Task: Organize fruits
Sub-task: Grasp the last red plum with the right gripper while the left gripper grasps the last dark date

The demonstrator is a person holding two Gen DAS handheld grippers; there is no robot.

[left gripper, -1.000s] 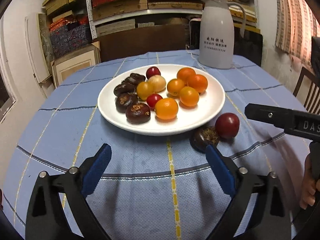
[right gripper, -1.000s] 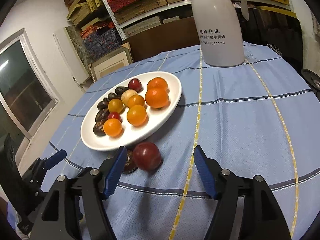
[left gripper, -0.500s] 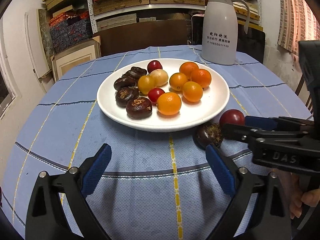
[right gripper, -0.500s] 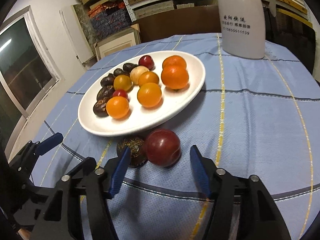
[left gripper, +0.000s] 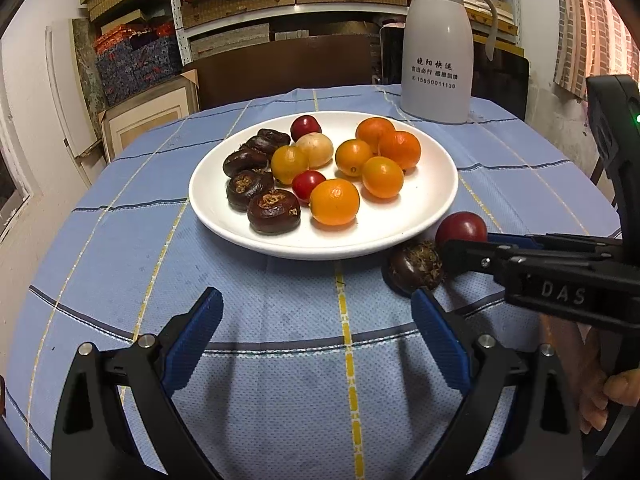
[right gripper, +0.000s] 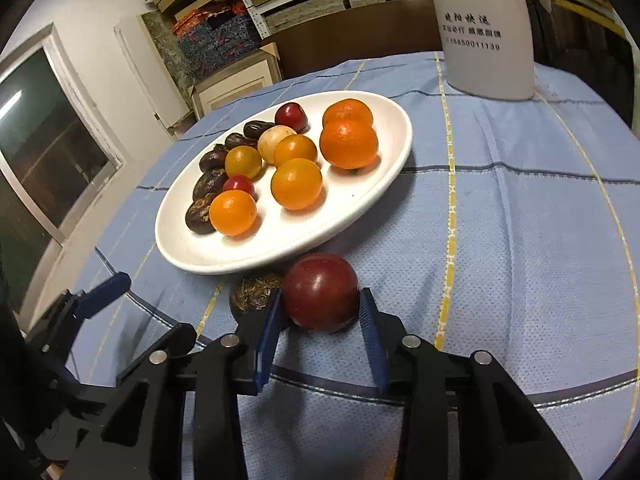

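1. On the blue cloth just beside the white plate [right gripper: 384, 168], a red fruit [right gripper: 322, 292] sits between my right tongs [right gripper: 320, 334], pads flanking it; I cannot tell whether they grip.
2. A dark brown fruit [right gripper: 252, 294] touches it.
3. My left tongs [left gripper: 316, 340] hang released.

You have one white plate [left gripper: 432, 216] on the table, and it carries twelve pieces: five orange citrus fruits [left gripper: 334, 202], one yellow-orange fruit [left gripper: 289, 164], one pale round fruit [left gripper: 316, 149], two small red fruits [left gripper: 307, 184] and four dark brown water chestnuts [left gripper: 274, 211] along its left side. Off the plate, near its right edge, you have two more pieces: one larger dark red fruit [right gripper: 322, 291] and one dark brown chestnut [right gripper: 256, 294] just left of it. One white thermos jug [left gripper: 436, 44] stands at the far right. You have two grippers in view.
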